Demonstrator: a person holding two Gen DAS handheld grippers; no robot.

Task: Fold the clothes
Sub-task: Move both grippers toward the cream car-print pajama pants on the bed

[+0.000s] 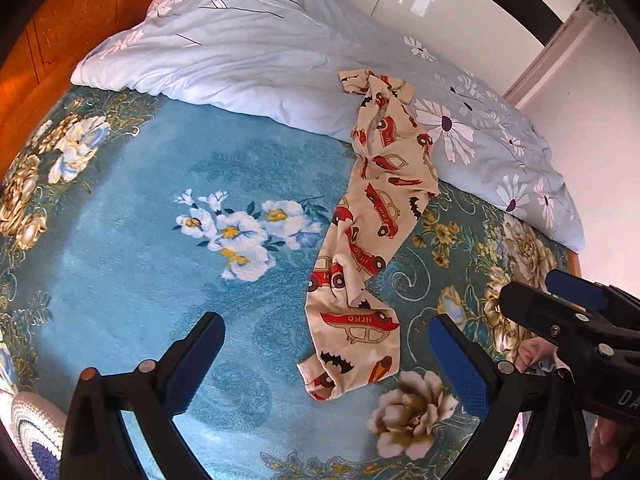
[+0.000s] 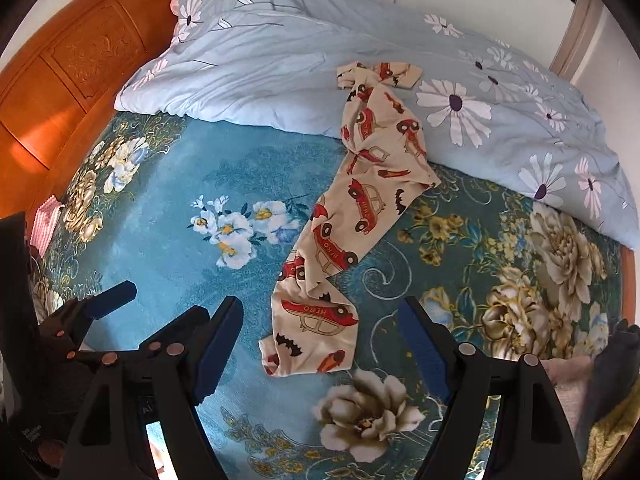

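A cream garment (image 1: 360, 240) printed with red cars and black bats lies stretched out and twisted on the teal floral bedspread (image 1: 140, 260). Its far end rests on the pale blue quilt (image 1: 240, 52). My left gripper (image 1: 325, 320) is open, hovering above the garment's near end, with nothing between its blue pads. In the right wrist view the same garment (image 2: 340, 232) runs up the middle, and my right gripper (image 2: 320, 312) is open over its near end, also holding nothing. The two grippers are side by side: the right gripper (image 1: 548, 292) shows at the left view's edge, and the left gripper (image 2: 148, 312) at the right view's edge.
An orange wooden headboard (image 2: 72, 64) borders the bed on the left. The daisy-print quilt (image 2: 480, 92) fills the back. A pile of pink, dark and yellow clothes (image 2: 588, 384) sits at the near right. A crocheted round piece (image 1: 32, 432) lies near left.
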